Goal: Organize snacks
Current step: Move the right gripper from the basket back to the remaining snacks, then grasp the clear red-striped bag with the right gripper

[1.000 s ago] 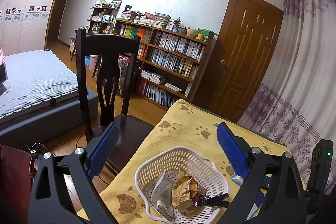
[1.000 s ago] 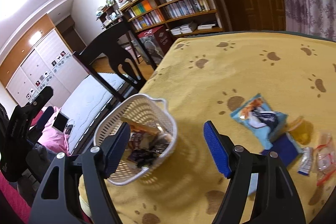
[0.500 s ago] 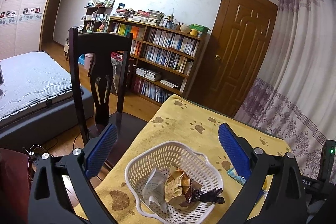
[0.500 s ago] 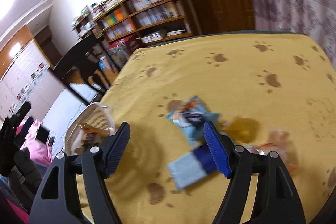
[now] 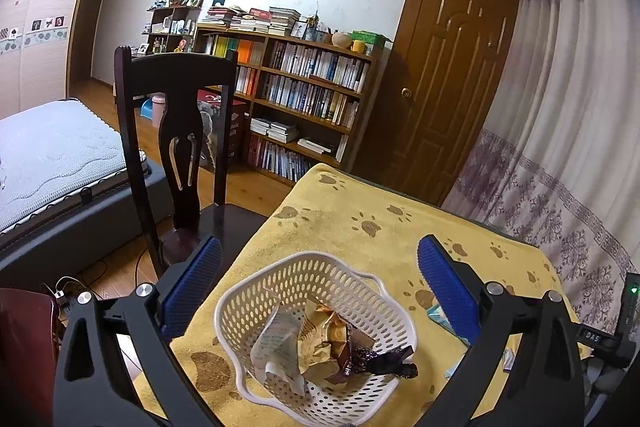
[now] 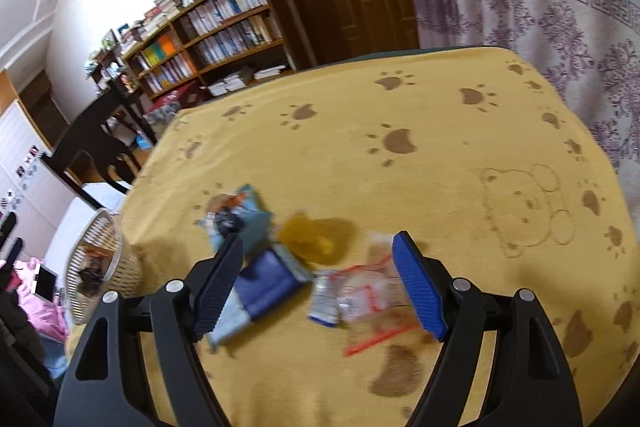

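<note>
The right gripper (image 6: pixel 318 283) hangs with its tongs wide apart and empty over the loose snacks. Nearest lies the blue packet (image 6: pixel 262 291), its long axis running from near-left to far-right, one end under the left finger. To lift it cleanly, I judge the tongs should turn to close across its short width. Beyond, the left gripper (image 5: pixel 318 279), tongs also apart and empty, hovers above the basket (image 5: pixel 256 311), where wrapped snacks (image 5: pixel 324 341) lie.

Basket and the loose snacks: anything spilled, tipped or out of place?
Nothing spilled. The white basket sits upright on the yellow cloth, near its edge, wrappers inside. Several snack packets lie loose between the right gripper's open jaws, not yet sorted.
</note>
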